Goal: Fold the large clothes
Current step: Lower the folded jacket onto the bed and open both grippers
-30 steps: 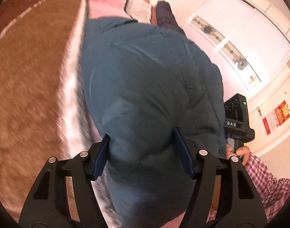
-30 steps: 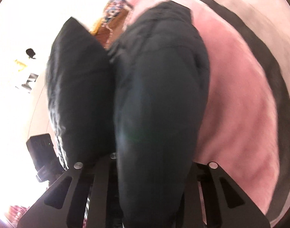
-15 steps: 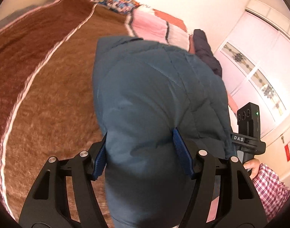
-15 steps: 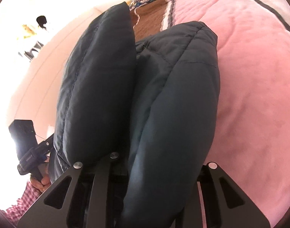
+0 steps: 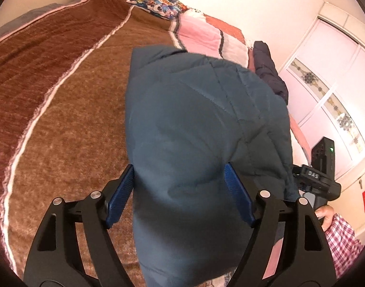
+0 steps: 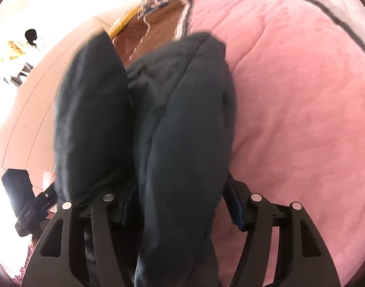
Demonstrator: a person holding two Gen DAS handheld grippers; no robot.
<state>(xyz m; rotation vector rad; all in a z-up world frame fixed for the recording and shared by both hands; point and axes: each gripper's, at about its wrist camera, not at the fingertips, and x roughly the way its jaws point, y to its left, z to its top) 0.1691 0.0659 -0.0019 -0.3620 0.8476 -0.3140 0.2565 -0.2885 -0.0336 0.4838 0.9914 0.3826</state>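
Left gripper [image 5: 180, 191] jaws clamped on puffy teal quilted jacket [image 5: 201, 129], held over brown fleece bed blanket [image 5: 62, 110]. Right gripper [image 6: 180, 205] jaws pinch same jacket, pink blanket [image 6: 302, 110] at 3 o'clock. Two-point hold likely keeps bulk spread for fold.

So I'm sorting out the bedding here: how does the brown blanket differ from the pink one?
The brown blanket carries pale stripes along its length; the pink blanket has dark lines and a white section. The brown one shows a coarse, ribbed pile; the pink one looks smooth and plush. The left wrist view shows the pink one beyond the brown one. Both cover the bed beneath the blue puffer jacket.
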